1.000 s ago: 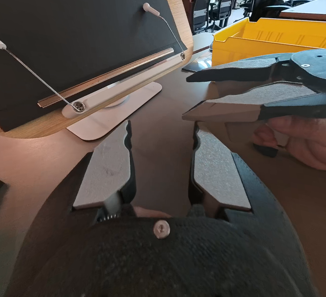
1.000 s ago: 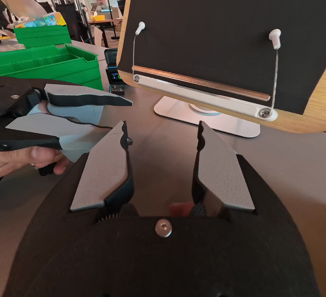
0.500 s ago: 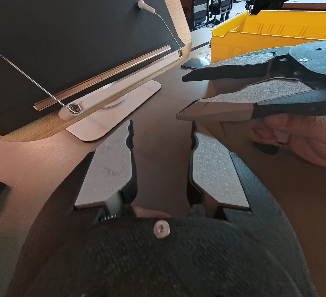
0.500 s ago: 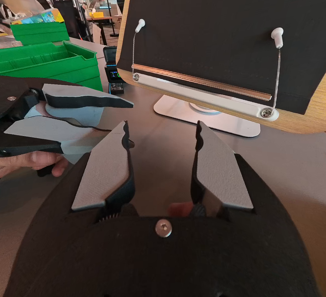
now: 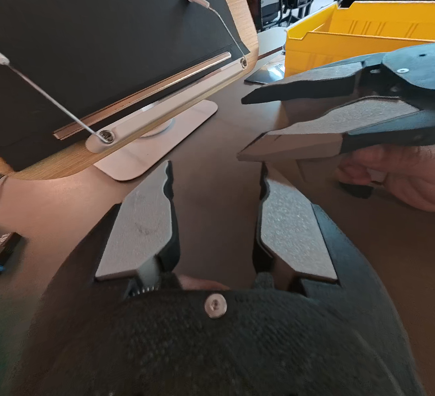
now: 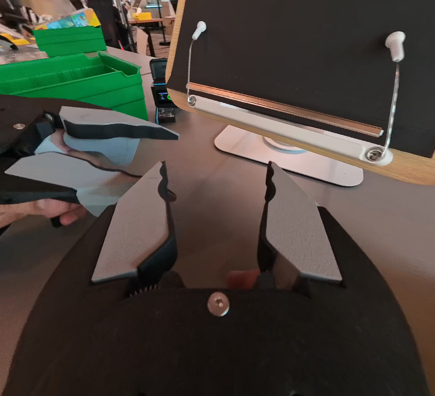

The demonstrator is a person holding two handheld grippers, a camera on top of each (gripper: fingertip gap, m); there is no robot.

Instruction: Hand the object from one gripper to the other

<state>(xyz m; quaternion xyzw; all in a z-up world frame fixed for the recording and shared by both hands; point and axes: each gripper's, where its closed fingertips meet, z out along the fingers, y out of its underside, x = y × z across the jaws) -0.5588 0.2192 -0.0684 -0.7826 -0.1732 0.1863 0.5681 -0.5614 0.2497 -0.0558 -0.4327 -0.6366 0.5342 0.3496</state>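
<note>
Both grippers are just hanging over the brown table [image 5: 207,149], side by side and aimed at the book stand [image 6: 306,31]. The left gripper [image 5: 215,180] has its fingers spread apart with nothing but bare tabletop showing in the gap. Same deal with the right gripper [image 6: 215,180]: fingers apart, nothing between them.

In the left wrist view the right gripper pokes in from the right edge, turned on its side so one finger sits above the other, tips just beside the left gripper's right finger. A hand [image 5: 388,172] is wrapped around its handle underneath. The right wrist view mirrors that, with the left gripper coming in from the left and a hand [image 6: 35,210] under it.

As for the object that's supposed to get handed over, I can't spot it in either view. Neither gripper has anything in it.

Other stuff around: the stand is a wooden board with a black sheet on it, two wire page holders and a white base [image 6: 294,163]. There's a yellow bin [image 5: 353,31] off to the right, a green bin [image 6: 70,83] to the left, and a small black gadget [image 6: 162,100] with a lit screen next to the green one.
</note>
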